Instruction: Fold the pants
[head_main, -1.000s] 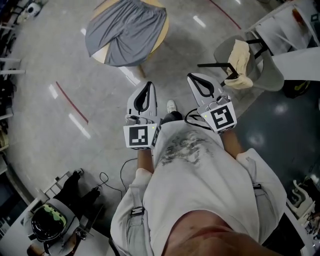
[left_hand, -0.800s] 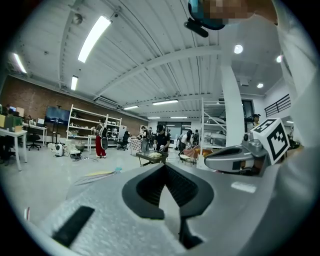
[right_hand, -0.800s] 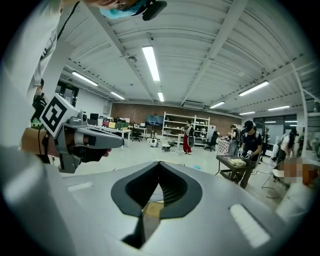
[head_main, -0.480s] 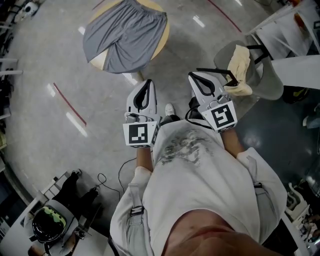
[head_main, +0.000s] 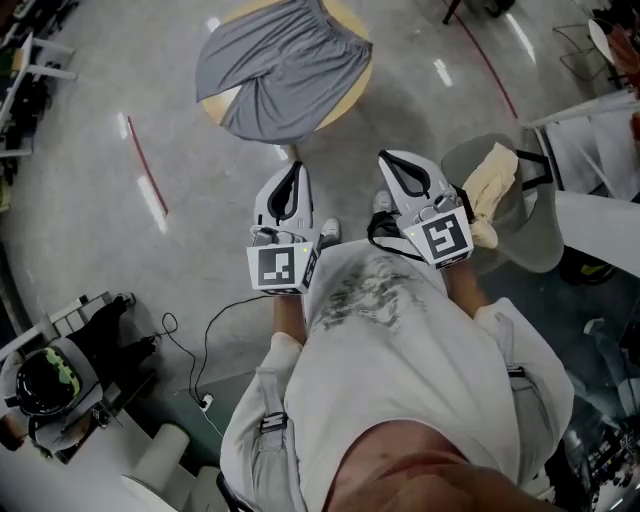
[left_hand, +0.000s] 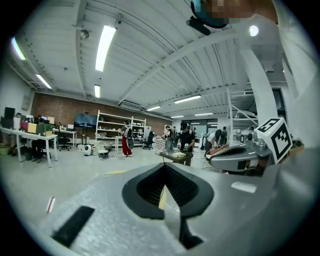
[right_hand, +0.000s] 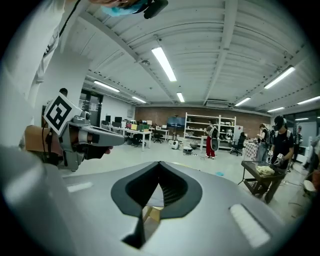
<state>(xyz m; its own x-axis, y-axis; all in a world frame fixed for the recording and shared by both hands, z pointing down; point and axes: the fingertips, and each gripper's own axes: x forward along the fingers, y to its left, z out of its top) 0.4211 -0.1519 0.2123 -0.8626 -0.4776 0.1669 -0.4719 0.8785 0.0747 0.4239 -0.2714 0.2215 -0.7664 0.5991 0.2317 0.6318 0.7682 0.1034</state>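
Observation:
Grey pants (head_main: 285, 68) lie spread over a small round wooden table (head_main: 352, 82) at the top of the head view, one leg hanging over the near edge. My left gripper (head_main: 292, 172) is held level in front of the person's body, shut and empty, well short of the table. Beside it my right gripper (head_main: 393, 160) is also shut and empty. In the left gripper view the jaws (left_hand: 165, 167) meet at a closed tip, with the right gripper (left_hand: 240, 159) showing alongside. The right gripper view shows its own closed jaws (right_hand: 160, 165) and the left gripper (right_hand: 85, 135).
A grey chair (head_main: 515, 205) with a cream cloth (head_main: 490, 185) stands at the right. A cable (head_main: 205, 340) runs over the floor at the left, near a bench with a helmet (head_main: 45, 380). Red tape lines (head_main: 145, 165) mark the concrete floor. Far off are several people, shelves and desks.
The whole head view has shifted: table and pants sit further right and nearer, the chair has slid down and right. Both grippers keep their pose before the body, still shut.

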